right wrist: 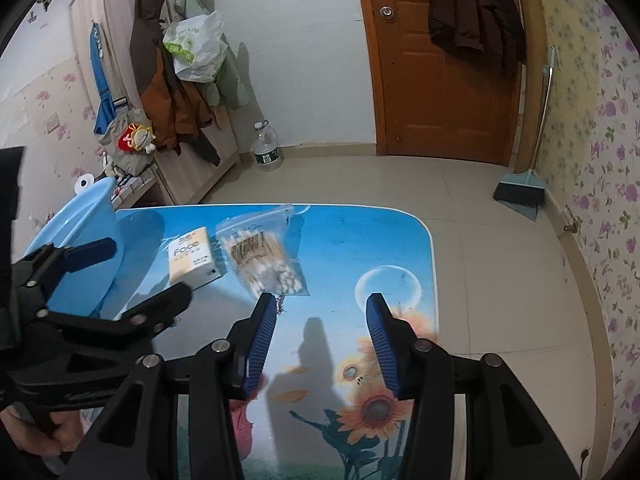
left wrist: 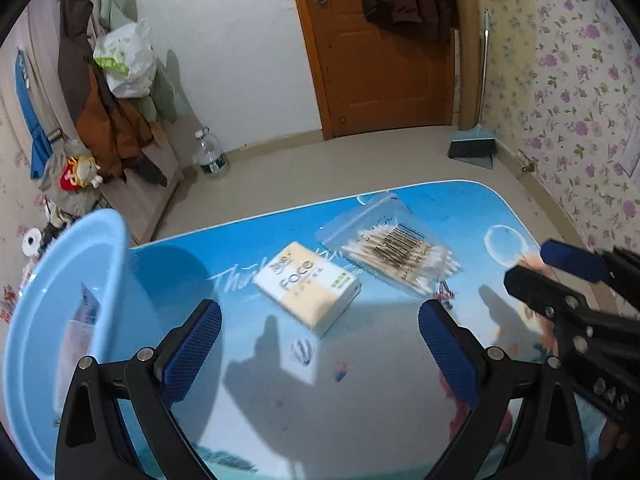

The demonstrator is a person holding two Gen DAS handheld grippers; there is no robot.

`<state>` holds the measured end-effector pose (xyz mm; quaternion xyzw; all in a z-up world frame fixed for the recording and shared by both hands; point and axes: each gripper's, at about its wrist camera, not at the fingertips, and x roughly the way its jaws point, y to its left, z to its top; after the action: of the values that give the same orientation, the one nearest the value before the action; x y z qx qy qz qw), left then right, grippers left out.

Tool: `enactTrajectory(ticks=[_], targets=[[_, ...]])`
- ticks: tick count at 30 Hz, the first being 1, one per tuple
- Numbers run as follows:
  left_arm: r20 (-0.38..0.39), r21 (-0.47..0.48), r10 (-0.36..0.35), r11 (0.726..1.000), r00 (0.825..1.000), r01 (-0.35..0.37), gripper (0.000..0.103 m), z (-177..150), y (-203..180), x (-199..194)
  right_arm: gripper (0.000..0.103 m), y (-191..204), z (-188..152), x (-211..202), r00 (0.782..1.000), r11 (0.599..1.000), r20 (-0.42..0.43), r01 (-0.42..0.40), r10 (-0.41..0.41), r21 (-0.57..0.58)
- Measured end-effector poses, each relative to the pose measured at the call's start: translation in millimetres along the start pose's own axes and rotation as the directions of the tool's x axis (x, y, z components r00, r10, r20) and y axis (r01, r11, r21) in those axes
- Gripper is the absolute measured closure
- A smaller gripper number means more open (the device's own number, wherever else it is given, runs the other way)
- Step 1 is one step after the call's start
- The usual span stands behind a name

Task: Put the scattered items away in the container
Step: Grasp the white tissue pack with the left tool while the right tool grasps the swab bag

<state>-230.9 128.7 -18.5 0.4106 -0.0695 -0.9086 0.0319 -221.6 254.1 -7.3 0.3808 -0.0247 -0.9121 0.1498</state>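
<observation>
A white and cream tissue pack [left wrist: 308, 284] [right wrist: 192, 258] lies on the blue picture-printed table [left wrist: 360, 408] [right wrist: 360, 240]. Beside it on the right lies a clear bag of cotton swabs [left wrist: 400, 252] [right wrist: 262, 258]. A light blue basin [left wrist: 60, 320] [right wrist: 80, 236] stands at the table's left end, with something pale inside. My left gripper [left wrist: 320, 320] [right wrist: 136, 276] is open above the table, just short of the tissue pack. My right gripper [right wrist: 320, 304] [left wrist: 540, 270] is open with nothing between its fingers, its left fingertip close to the near edge of the swab bag.
Beyond the table's far edge is beige floor, with a water bottle [right wrist: 267, 148] by the wall and a broom with dustpan [right wrist: 520, 192] near the wooden door [right wrist: 440, 80]. Coats and a plastic bag hang on the left wall. A hand [right wrist: 48, 436] holds the left gripper.
</observation>
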Motion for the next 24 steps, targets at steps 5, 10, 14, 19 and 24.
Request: enactTrajectory(ticks=[5,10,14,19,24], targets=[[-0.042,-0.076,0.043,0.996,0.998,-0.046,0.003,6.4,2.0,25.1,0.055,-3.5,1.1,6.6,1.0,1.0,0.004,-0.011,0.011,0.016],[-0.098,-0.168,0.057,0.983,0.994,-0.073,0.004,6.2,16.8,44.8,0.055,-4.7,3.6,11.8,1.0,1.0,0.007,-0.021,0.021,0.013],[-0.141,-0.218,0.048,0.973,0.989,-0.079,0.004,7.3,28.3,60.4,0.055,-4.5,3.8,14.9,1.0,1.0,0.008,-0.028,0.027,0.012],[-0.139,-0.218,0.058,0.972,0.989,-0.088,0.006,14.5,30.0,68.7,0.055,-3.7,3.5,18.1,0.999,0.999,0.003,-0.032,0.032,0.013],[-0.147,-0.21,0.056,0.974,0.988,-0.087,0.006,24.6,30.2,78.0,0.055,-3.5,4.4,20.4,1.0,0.999,0.002,-0.031,0.031,0.01]])
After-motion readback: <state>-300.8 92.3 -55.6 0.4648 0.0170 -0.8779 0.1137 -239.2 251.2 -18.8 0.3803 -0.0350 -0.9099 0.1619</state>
